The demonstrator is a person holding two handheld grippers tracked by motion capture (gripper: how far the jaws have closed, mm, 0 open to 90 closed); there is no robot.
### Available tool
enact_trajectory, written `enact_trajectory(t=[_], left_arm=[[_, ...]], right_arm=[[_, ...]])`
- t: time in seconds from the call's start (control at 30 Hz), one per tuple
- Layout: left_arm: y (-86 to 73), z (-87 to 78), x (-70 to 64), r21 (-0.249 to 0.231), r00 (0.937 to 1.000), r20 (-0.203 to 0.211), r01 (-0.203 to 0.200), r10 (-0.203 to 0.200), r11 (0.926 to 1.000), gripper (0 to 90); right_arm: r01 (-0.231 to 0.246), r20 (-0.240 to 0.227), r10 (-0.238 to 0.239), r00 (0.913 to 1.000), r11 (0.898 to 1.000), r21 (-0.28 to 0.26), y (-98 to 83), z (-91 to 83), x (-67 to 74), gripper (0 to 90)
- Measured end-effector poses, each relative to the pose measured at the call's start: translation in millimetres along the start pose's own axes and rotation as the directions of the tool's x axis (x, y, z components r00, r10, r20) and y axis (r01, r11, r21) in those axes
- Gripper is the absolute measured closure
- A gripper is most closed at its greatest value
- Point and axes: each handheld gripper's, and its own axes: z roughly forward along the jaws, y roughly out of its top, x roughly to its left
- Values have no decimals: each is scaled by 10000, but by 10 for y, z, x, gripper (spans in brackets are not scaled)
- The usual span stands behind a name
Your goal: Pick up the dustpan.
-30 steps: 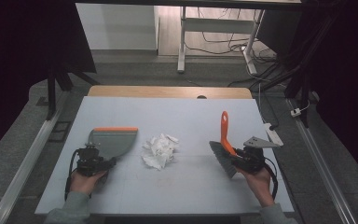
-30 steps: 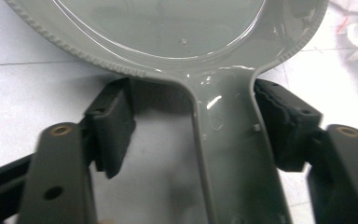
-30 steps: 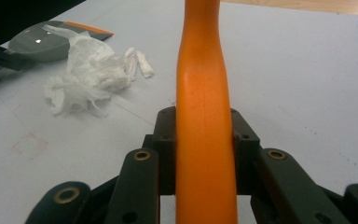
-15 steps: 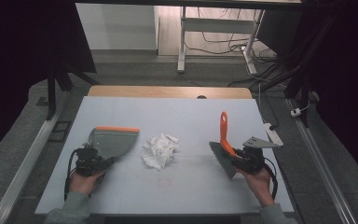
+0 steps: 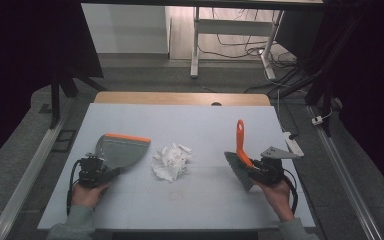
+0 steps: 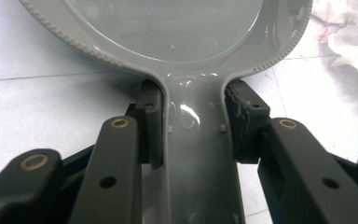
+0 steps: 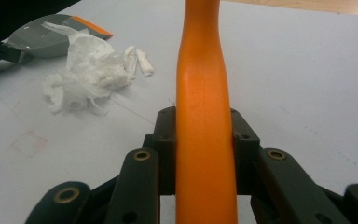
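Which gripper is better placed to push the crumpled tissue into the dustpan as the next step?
Probably the right. The right gripper is shut on the brush, whose bristles face the crumpled tissue. The left gripper holds the dustpan, which lies flat beside the tissue and only needs steadying.

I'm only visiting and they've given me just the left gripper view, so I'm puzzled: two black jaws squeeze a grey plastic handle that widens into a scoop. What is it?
Observer: A grey plastic dustpan with an orange lip, lying on the white table, held by the left gripper.
Operator: And the white crumpled stuff at my top right?
Observer: A wad of crumpled white tissue paper, lying between the dustpan and a brush.
Operator: A brush?
Observer: Yes, an orange-handled hand brush with grey bristles; the right gripper is shut on its handle, bristles facing the tissue.
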Motion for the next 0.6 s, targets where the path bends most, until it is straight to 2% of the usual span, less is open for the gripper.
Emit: enact_trajectory(t=[0.23, 0.6], left_arm=[[5, -63, 32, -345, 9996, 151, -226, 232, 9991, 619], [5, -201, 118, -940, 9961, 578, -608, 664, 9937, 619]], right_arm=[[-9, -13, 9, 10000, 10000, -56, 4, -7, 0, 702], [-21, 3, 21, 10000, 10000, -86, 3, -13, -1, 703]])
